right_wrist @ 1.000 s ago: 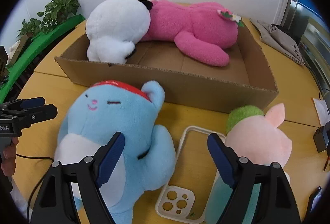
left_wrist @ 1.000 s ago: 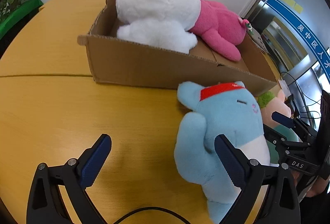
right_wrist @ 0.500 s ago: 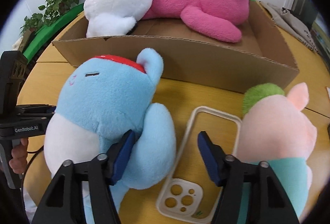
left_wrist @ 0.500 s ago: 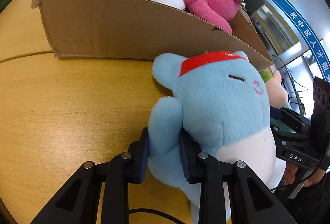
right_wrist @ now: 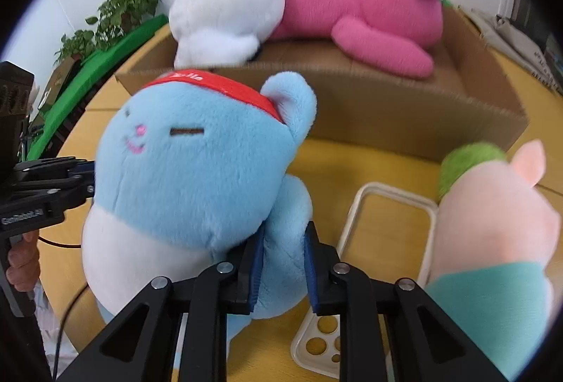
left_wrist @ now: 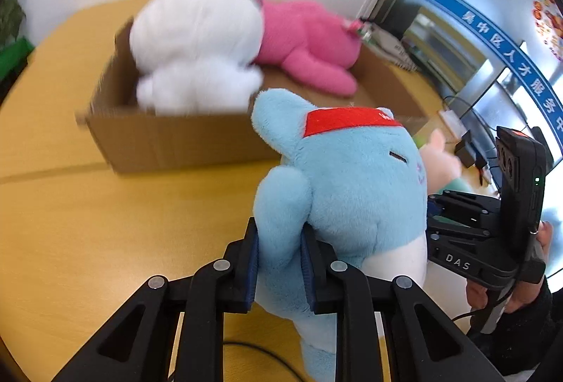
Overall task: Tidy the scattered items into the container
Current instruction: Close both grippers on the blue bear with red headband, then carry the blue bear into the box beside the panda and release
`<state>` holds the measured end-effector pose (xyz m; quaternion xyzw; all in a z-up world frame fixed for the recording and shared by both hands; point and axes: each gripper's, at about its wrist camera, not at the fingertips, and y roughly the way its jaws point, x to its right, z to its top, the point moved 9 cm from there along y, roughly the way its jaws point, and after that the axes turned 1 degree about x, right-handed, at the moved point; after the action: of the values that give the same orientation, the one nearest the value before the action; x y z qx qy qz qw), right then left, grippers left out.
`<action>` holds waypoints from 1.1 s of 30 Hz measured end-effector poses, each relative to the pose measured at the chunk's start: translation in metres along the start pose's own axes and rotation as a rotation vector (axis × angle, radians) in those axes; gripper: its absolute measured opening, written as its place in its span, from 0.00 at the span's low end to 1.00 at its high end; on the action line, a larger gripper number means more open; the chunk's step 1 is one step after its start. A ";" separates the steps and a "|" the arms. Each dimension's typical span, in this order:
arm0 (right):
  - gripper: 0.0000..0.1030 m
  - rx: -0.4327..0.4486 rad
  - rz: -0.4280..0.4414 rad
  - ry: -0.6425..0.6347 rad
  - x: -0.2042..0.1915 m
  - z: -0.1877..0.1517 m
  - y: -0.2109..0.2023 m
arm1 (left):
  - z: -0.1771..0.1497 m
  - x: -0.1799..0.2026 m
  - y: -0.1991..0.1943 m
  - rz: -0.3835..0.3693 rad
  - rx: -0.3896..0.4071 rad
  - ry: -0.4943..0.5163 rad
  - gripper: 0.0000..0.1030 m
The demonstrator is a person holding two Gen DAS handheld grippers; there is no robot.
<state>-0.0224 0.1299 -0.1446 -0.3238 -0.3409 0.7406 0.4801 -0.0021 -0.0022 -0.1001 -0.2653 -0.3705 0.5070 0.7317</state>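
A blue plush toy (left_wrist: 352,181) (right_wrist: 190,171) with a red headband is held up between both grippers, just in front of the cardboard box (left_wrist: 176,139) (right_wrist: 404,107). My left gripper (left_wrist: 279,262) is shut on one of its arms, and my right gripper (right_wrist: 281,266) is shut on the other arm. Inside the box lie a white plush (left_wrist: 197,44) (right_wrist: 225,16) and a pink plush (left_wrist: 306,44) (right_wrist: 362,12). A pink pig-like plush (right_wrist: 492,213) with a green tuft and teal clothing sits on the table at the right.
A cream phone case (right_wrist: 369,262) lies on the yellow wooden table (left_wrist: 105,223) between the blue toy and the pig plush. Potted plants (right_wrist: 116,16) stand at the far left. Cables and small devices (left_wrist: 468,142) lie beyond the box on the right.
Both grippers went from open to shut on the blue plush's arms, the left first, then the right. The plush has risen off the table toward the box.
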 end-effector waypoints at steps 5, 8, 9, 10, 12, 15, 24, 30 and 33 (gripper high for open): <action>0.19 0.197 -0.024 -0.020 0.002 0.061 -0.057 | 0.079 0.016 -0.043 0.035 0.168 0.073 0.21; 0.19 0.312 -0.064 -0.047 0.010 0.115 -0.087 | 0.133 0.016 -0.045 0.047 0.228 0.088 0.21; 0.19 0.346 -0.080 -0.055 0.014 0.133 -0.094 | 0.151 0.015 -0.043 0.049 0.245 0.090 0.21; 0.19 0.377 -0.098 -0.060 0.019 0.154 -0.098 | 0.169 0.013 -0.037 0.056 0.258 0.096 0.21; 0.19 0.411 -0.123 -0.061 0.032 0.186 -0.096 | 0.191 0.006 -0.016 0.063 0.251 0.081 0.22; 0.19 0.424 -0.160 -0.051 0.051 0.213 -0.076 | 0.211 -0.014 0.045 0.089 0.179 0.049 0.23; 0.01 0.086 -0.274 0.014 0.098 0.168 0.087 | 0.180 -0.030 0.162 0.244 -0.005 0.148 0.25; 0.02 0.093 -0.235 0.044 0.095 0.154 0.092 | 0.177 -0.041 0.161 0.280 -0.003 0.141 0.27; 0.02 0.091 -0.227 0.053 0.095 0.153 0.092 | 0.176 -0.035 0.154 0.271 0.002 0.130 0.30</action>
<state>-0.2221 0.1602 -0.1484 -0.2803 -0.3288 0.6874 0.5838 -0.2364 0.0200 -0.1248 -0.3445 -0.2827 0.5831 0.6792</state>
